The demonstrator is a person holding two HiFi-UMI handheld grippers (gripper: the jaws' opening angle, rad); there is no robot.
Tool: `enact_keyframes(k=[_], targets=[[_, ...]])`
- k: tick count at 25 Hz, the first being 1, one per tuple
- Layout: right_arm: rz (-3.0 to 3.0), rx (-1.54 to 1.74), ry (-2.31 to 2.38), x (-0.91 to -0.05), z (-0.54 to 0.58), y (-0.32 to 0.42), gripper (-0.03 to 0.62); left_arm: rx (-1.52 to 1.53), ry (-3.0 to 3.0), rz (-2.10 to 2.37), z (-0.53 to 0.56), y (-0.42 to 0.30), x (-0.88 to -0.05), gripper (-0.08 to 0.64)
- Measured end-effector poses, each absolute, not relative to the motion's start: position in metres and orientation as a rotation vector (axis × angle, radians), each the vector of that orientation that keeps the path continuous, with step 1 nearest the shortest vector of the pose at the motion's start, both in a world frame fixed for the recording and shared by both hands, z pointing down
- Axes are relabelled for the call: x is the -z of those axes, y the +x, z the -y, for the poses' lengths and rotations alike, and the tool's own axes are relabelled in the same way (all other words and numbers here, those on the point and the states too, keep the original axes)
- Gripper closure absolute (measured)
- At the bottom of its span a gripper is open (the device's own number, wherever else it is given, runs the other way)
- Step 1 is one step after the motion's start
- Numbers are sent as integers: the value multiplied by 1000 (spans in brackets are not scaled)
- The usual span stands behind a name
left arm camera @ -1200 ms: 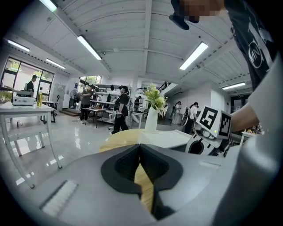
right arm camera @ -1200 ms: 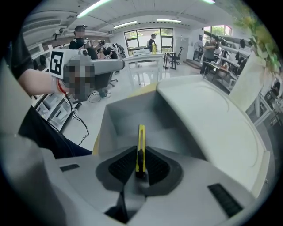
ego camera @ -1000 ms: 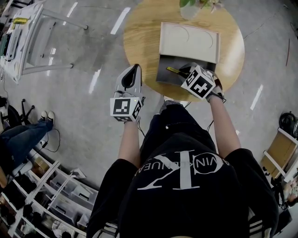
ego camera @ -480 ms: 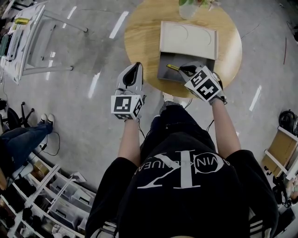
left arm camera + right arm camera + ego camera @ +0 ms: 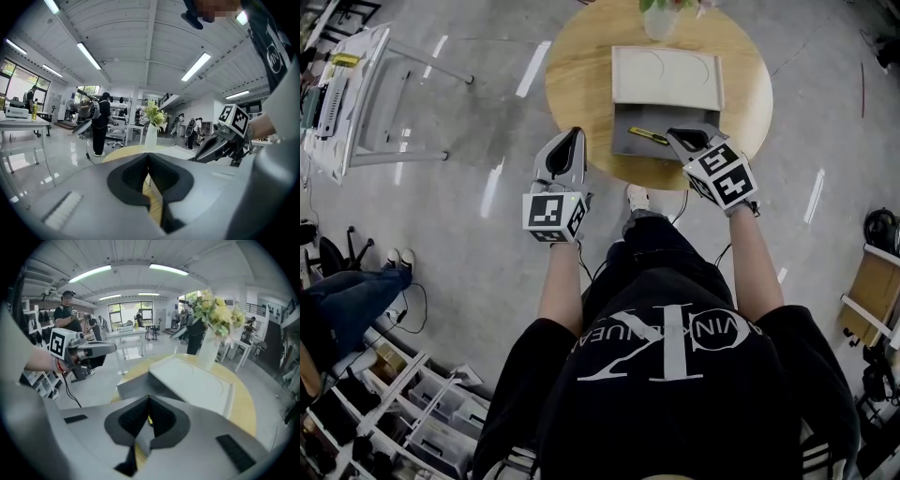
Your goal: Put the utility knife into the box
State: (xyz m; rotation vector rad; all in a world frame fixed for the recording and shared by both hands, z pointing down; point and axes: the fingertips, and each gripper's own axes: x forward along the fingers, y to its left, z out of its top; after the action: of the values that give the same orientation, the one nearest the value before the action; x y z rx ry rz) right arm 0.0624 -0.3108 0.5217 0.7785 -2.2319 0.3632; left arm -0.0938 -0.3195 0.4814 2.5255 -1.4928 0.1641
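Observation:
A grey box [image 5: 712, 114] stands on the round wooden table [image 5: 581, 75], its pale lid [image 5: 666, 77] folded back. The yellow utility knife [image 5: 648, 137] lies inside the box near its front wall. My right gripper [image 5: 675, 134] hovers over the box's front right part. Its jaws are shut and their tips are just right of the knife's end. In the right gripper view a thin strip of the yellow knife [image 5: 150, 420] shows below the right gripper [image 5: 149, 398]. My left gripper [image 5: 573, 137] is shut and empty, held beside the table's left front edge.
A white vase of flowers [image 5: 661, 17] stands at the table's far edge behind the lid. A white workbench [image 5: 366, 84] is at the far left, and shelving [image 5: 403, 394] is at the lower left. Other people stand in the room behind.
The right gripper has drawn back a little toward the box's front right. The knife stays where it lay in the box. The left gripper has hardly moved.

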Motion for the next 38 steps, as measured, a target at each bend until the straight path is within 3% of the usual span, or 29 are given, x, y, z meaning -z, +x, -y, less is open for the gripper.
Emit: enact_keyframes(k=[38], targets=[[2567, -208, 1436, -374, 244, 87, 578, -6, 2697, 1430, 255, -105, -388, 549]])
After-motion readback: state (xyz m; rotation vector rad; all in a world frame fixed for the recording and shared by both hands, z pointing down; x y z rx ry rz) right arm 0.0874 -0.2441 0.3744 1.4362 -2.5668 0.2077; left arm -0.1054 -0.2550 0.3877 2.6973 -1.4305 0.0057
